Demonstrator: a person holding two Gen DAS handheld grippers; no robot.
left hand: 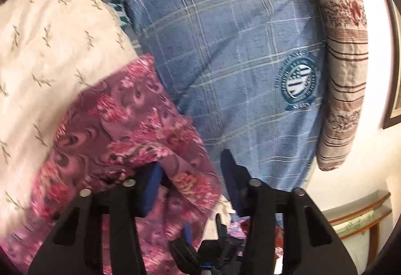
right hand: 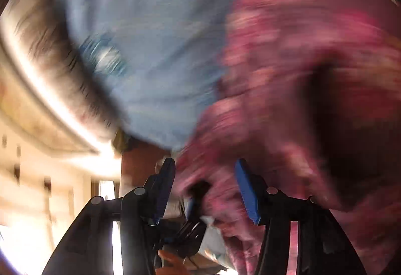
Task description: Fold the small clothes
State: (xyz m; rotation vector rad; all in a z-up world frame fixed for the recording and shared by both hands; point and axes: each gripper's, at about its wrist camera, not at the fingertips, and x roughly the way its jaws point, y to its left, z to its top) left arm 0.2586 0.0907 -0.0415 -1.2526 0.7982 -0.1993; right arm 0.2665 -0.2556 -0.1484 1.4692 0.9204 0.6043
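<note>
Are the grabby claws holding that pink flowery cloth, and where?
Both grippers are open. The pink floral cloth drapes between the left gripper fingers, unpinched. The right gripper view is blurred, with cloth lying between its spread fingers, so nothing looks clamped.

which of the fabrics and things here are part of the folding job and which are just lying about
Part of the job:
- pink floral garment, draped over the left tongs
- right tongs, open, with the pink cloth between them

Just lying about:
- blue checked sheet with round emblem
- cream leaf-print cloth
- striped floral pillow
- framed picture
</note>
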